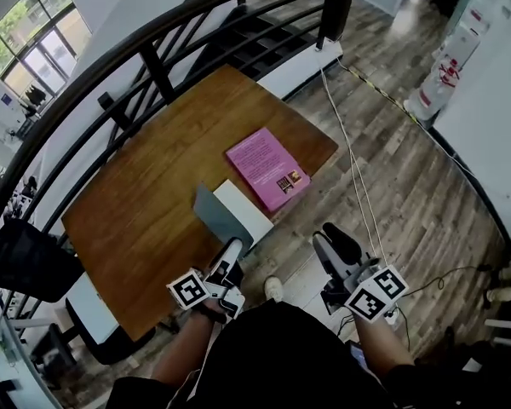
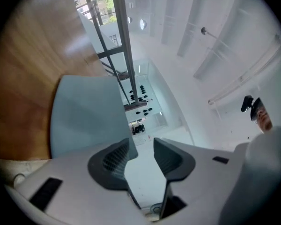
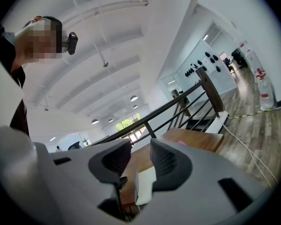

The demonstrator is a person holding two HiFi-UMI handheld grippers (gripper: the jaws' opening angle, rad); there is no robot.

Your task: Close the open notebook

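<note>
The notebook (image 1: 241,212) lies open at the near edge of the wooden table (image 1: 145,211), just ahead of the left gripper (image 1: 231,252). Its thin, smooth grey-blue cover (image 2: 84,118) stands lifted at a slant, and a plain white rectangular page (image 1: 247,210) lies flat beside it. In the left gripper view the cover sits just beyond and to the left of the ribbed dark pads (image 2: 113,157), its edge by the left pad. The jaws are apart and pinch nothing.

The right gripper (image 1: 334,239) hangs off the table's edge, over the plank floor (image 1: 409,186). Its jaws are also parted and empty, and the white page shows beyond their gap. A glossy pink book (image 1: 268,169) lies closed further out, past the notebook from both fingertips.
</note>
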